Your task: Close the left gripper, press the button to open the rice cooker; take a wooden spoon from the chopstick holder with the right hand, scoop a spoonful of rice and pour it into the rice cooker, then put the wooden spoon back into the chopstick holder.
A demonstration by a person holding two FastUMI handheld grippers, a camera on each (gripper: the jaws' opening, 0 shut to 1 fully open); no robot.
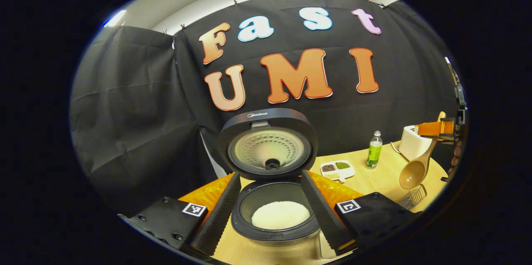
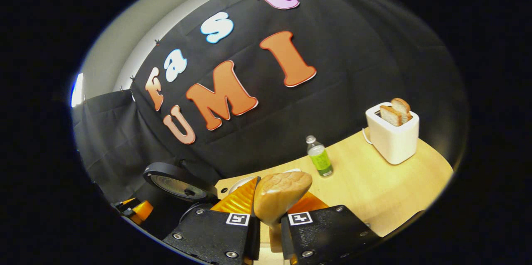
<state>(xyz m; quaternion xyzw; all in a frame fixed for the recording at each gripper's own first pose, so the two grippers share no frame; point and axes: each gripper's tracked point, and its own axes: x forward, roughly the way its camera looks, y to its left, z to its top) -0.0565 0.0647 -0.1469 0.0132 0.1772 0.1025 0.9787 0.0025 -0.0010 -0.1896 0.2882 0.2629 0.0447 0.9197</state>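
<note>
Black cloth backs a pale wooden table (image 1: pixel 386 177). Left gripper view: the left gripper (image 1: pixel 270 211) gapes wide around the open rice cooker (image 1: pixel 272 215), which holds rice (image 1: pixel 280 214); the wire chopstick holder (image 1: pixel 412 197) looks empty. Right gripper view: the right gripper (image 2: pixel 270 225) clamps the wooden spoon (image 2: pixel 280 196) by its handle, a stiff, light, smooth tool, bowl seemingly unfilled, beside the toaster (image 2: pixel 392 138).
</note>
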